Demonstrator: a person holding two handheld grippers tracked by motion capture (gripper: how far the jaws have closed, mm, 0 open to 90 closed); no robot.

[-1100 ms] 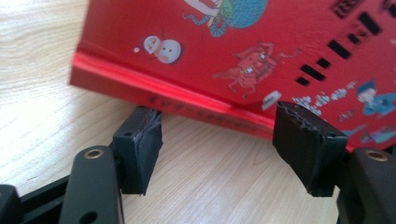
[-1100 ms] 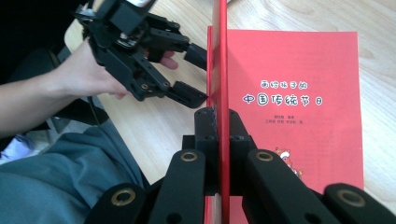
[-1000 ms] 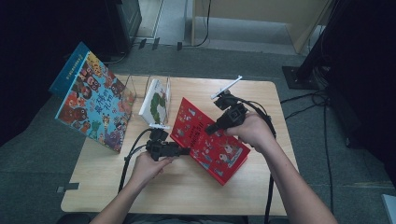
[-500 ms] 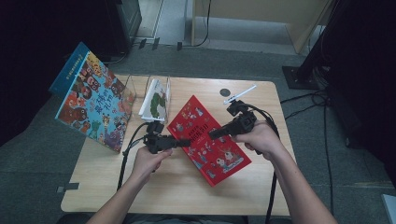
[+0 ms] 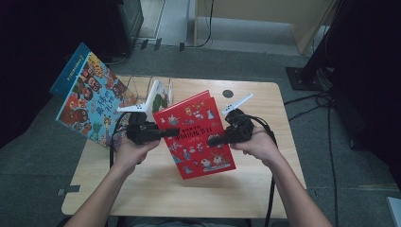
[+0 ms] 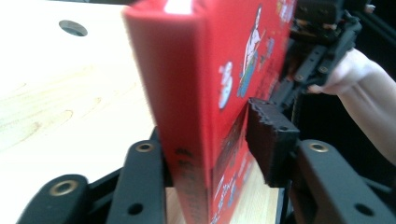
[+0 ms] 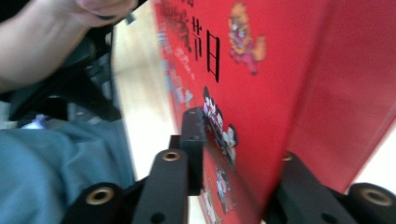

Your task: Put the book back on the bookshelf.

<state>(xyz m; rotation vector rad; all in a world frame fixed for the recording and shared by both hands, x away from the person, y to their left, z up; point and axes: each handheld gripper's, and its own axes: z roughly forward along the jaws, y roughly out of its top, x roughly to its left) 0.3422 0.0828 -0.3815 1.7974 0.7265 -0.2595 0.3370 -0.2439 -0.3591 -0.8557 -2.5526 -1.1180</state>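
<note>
High view is looking forward and down from above the person's side, taking in the whole pale wooden table (image 5: 156, 189). Left tool view is riding close, facing the spine of the red hardcover picture book (image 6: 187, 93). Right tool view is sitting equally near its cover. All three are sharing that book.
</note>
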